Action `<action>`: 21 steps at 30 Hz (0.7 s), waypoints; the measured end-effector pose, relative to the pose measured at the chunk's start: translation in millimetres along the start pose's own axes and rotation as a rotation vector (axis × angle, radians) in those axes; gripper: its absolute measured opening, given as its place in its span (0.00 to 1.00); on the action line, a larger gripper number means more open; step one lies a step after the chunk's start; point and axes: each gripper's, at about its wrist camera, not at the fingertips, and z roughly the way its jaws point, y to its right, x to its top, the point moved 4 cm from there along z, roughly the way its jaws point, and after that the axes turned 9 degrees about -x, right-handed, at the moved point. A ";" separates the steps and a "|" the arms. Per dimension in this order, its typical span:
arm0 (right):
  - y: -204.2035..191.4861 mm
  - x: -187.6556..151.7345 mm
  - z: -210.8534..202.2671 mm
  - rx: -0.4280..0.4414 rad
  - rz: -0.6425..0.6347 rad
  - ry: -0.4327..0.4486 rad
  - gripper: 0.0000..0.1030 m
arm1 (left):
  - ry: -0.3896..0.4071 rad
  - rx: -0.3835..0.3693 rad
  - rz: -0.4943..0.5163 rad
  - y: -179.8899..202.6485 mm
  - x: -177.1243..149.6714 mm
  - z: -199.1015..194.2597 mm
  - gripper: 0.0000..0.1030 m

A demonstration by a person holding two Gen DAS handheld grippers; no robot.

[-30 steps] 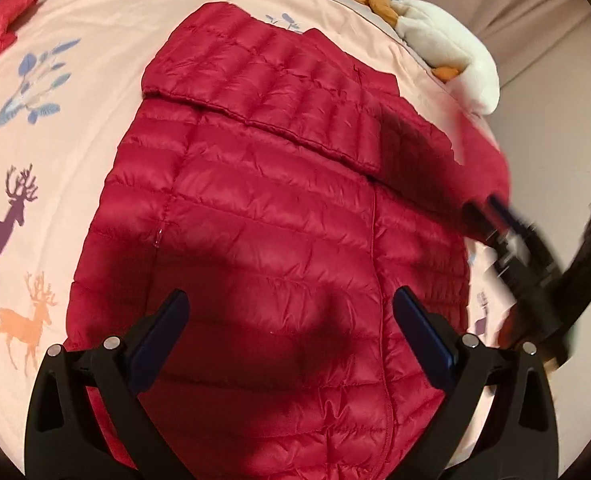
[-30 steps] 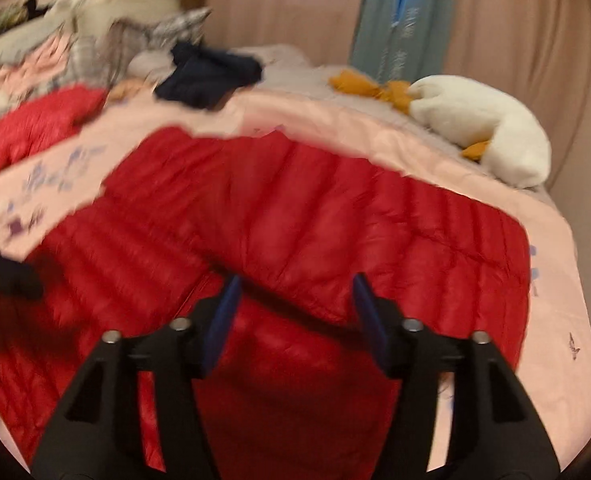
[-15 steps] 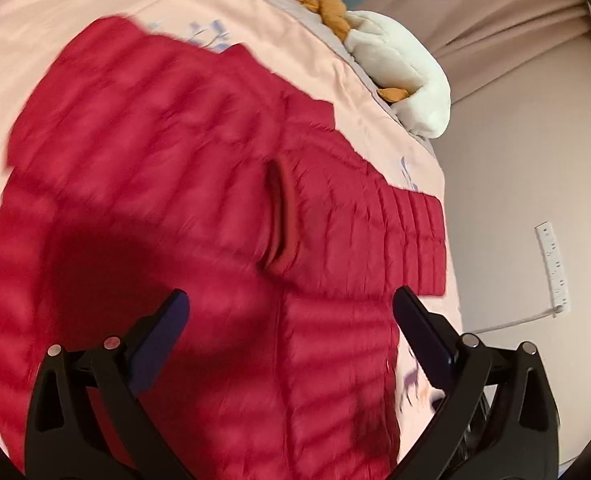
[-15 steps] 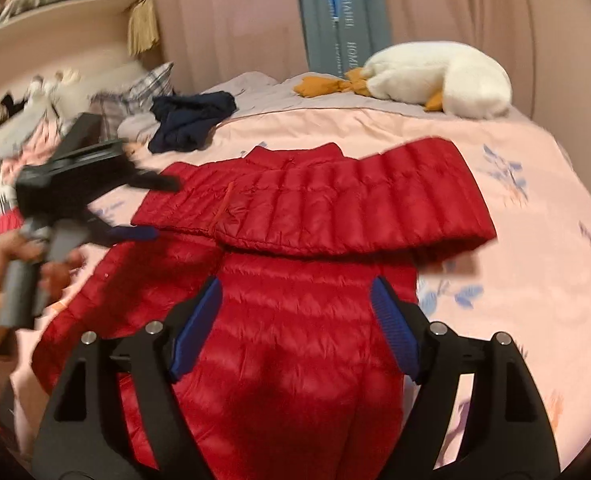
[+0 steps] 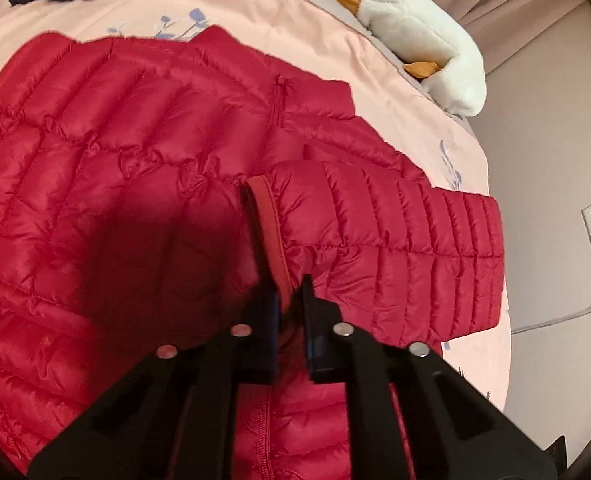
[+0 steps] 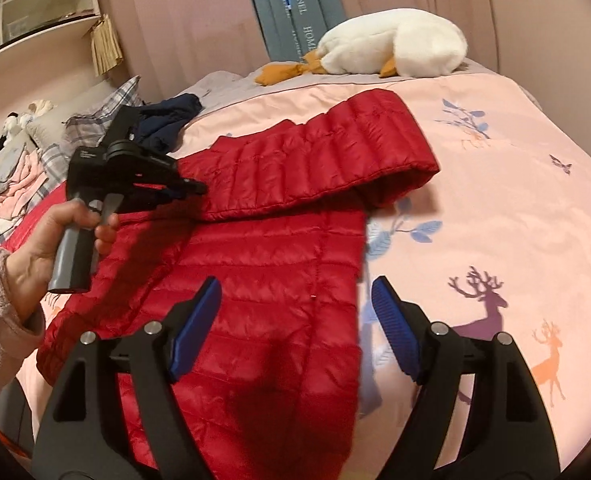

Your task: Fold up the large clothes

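Between the nearly closed jaws of the left gripper [image 5: 289, 292] sits the red cuff [image 5: 269, 224] of a sleeve, pinched. That sleeve lies folded across the red jacket [image 6: 279, 264], spread flat on the pink bed [image 6: 495, 200]. A hand [image 6: 51, 236] grips the left handle level, pointing across the jacket. Over the jacket's hem, the right gripper [image 6: 295, 316] hovers, jaws wide and holding nothing.
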 end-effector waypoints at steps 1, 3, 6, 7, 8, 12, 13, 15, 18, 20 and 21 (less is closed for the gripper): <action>1.1 0.0 -1.5 -0.001 0.003 0.002 0.76 | 0.015 0.003 0.012 4.6 1.3 -5.0 0.07; 1.6 0.7 -4.3 -0.001 0.009 0.005 0.76 | 0.065 -0.006 0.023 13.1 9.0 -20.6 0.07; -0.6 2.0 -8.2 0.004 0.008 0.016 0.76 | 0.188 -0.020 0.053 24.1 27.9 -66.9 0.07; -1.8 2.5 -9.3 0.007 0.005 0.020 0.76 | 0.221 -0.015 0.065 26.7 32.9 -79.7 0.06; -3.2 2.6 -10.2 0.008 0.001 0.021 0.76 | 0.255 -0.006 0.075 27.5 37.4 -93.9 0.06; -8.4 3.2 -12.7 0.021 -0.006 0.024 0.76 | 0.363 0.066 0.093 13.2 50.1 -147.7 0.03; -10.0 3.1 -13.5 0.022 -0.007 0.024 0.76 | 0.384 0.100 0.091 4.6 52.6 -158.4 0.02; -12.5 2.3 -13.3 0.026 -0.010 0.021 0.76 | 0.391 0.133 0.070 -13.8 53.8 -168.7 0.02; -15.8 1.6 -10.8 0.030 -0.011 0.009 0.76 | 0.365 0.210 0.033 -46.4 49.6 -168.8 0.02; -18.5 1.1 -9.2 0.036 -0.011 0.002 0.77 | 0.338 0.246 -0.001 -71.5 42.4 -164.6 0.02; -19.5 1.1 -8.5 0.041 -0.011 -0.001 0.77 | 0.325 0.253 -0.022 -81.1 39.0 -163.6 0.03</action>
